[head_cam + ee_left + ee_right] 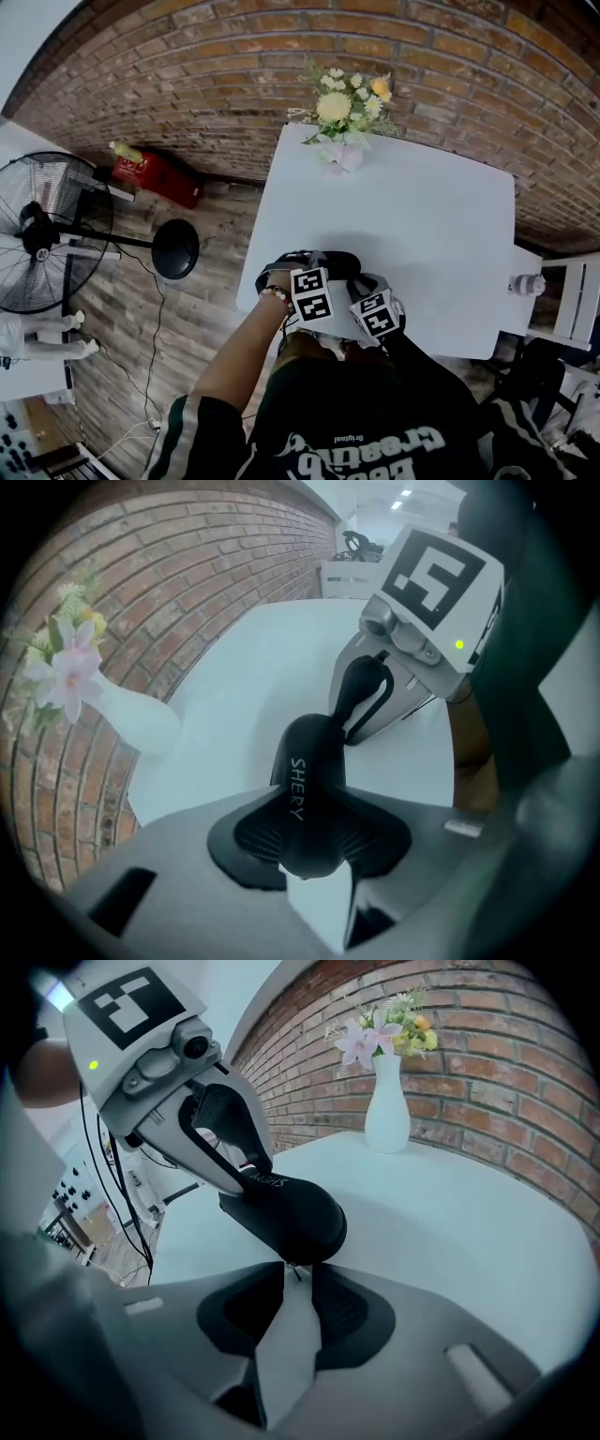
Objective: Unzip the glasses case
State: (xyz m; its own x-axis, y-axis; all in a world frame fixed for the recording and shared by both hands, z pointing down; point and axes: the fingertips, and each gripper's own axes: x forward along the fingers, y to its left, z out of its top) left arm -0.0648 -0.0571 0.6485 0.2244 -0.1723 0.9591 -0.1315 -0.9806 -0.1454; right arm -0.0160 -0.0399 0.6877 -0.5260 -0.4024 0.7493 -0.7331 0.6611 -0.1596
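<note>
Glasses case (314, 262) status, inspector?

Inspector: It was at the near edge of the white table (422, 216). The left gripper (309, 846) was clamped on 1 end. The right gripper (295, 1283) stood released, its jaws straddling the zipper pull (289, 1270) without pressing it.

Supervisor: Recommendation?

Inspector: Close squarely on the pull, hold the left clamp firm, then draw along the zip line, not upward.

Supervisor: Markings?

Inspector: 1 word, "SHERY" (296, 787), was legible on the case.
</note>
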